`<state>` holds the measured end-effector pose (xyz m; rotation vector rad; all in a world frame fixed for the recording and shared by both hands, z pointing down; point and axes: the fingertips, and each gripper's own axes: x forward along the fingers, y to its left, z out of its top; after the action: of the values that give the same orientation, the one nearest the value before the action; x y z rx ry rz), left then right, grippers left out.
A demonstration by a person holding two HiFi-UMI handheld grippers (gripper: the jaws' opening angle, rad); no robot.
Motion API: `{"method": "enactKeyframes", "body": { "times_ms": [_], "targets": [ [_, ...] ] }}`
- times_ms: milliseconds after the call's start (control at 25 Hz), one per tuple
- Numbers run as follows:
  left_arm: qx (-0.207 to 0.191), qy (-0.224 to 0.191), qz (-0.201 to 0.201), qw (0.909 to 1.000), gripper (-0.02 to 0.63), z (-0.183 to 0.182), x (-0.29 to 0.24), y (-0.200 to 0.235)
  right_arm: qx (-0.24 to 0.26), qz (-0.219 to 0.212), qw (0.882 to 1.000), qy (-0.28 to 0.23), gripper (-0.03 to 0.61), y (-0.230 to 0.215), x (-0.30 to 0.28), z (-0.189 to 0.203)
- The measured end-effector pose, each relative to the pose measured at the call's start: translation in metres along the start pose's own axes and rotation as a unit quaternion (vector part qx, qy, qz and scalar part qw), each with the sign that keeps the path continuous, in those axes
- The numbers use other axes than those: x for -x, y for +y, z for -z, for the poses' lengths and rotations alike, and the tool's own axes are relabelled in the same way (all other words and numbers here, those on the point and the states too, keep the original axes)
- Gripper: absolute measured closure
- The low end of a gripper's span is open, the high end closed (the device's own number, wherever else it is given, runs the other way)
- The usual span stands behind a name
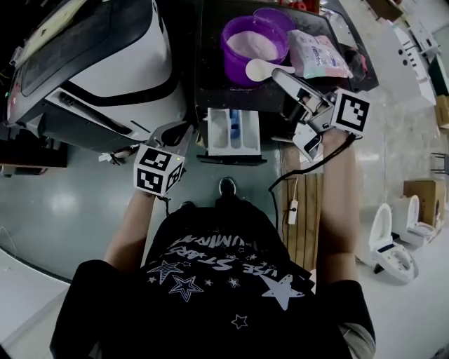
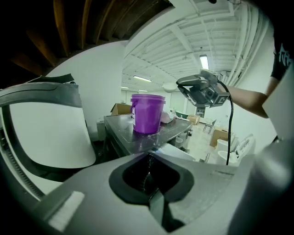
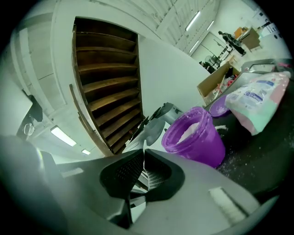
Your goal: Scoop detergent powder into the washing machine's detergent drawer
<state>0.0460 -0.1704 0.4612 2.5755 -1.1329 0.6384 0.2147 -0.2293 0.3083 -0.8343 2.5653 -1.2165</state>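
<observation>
Dark countertop [image 1: 210,66], powder tub [image 1: 254,41] just beside right hand-held gripper [image 1: 279,76]

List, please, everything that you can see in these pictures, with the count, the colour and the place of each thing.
washing machine: one, white and grey, at the left
counter: one, dark, right of the machine
detergent drawer: one, white with a blue part, pulled out below the counter's front edge
bucket: one, purple, on the counter, white powder inside
lid: one, purple, behind the bucket
scoop: one, white, at the bucket's near rim
detergent bag: one, pink and white, lying right of the bucket
cardboard box: one, brown, on the floor at far right
left claw: one, grey, shut and empty, near the drawer's left corner
right claw: one, grey, shut and empty, over the counter beside the scoop
</observation>
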Motion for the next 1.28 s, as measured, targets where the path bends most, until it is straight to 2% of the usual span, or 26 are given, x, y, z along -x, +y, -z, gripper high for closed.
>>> {"method": "enactKeyframes", "body": {
  "times_ms": [320,520,640,920,1080,1280],
  "targets": [
    [-0.016,0.017,0.049,0.9985,0.614,0.027,0.023,-0.014,-0.021,0.026,0.999,-0.012,0.541,0.016,0.005,0.074],
    [-0.025,0.024,0.076,0.9965,0.614,0.042,0.036,-0.024,-0.035,0.071,0.997,-0.015,0.541,0.01,0.006,0.118],
    [-0.026,0.029,0.085,0.9956,0.614,0.052,0.043,-0.027,-0.03,0.124,0.992,-0.007,0.541,-0.002,0.01,0.14],
    [-0.026,0.037,0.095,0.9945,0.614,0.068,0.058,-0.028,0.032,0.182,0.983,0.014,0.541,-0.013,0.004,0.169],
    [-0.026,0.039,0.099,0.994,0.614,0.076,0.064,-0.025,0.077,0.228,0.97,0.042,0.543,-0.025,0.0,0.183],
    [-0.023,0.042,0.1,0.9938,0.614,0.084,0.071,-0.021,0.134,0.254,0.955,0.07,0.543,-0.035,-0.011,0.199]
  ]
}}
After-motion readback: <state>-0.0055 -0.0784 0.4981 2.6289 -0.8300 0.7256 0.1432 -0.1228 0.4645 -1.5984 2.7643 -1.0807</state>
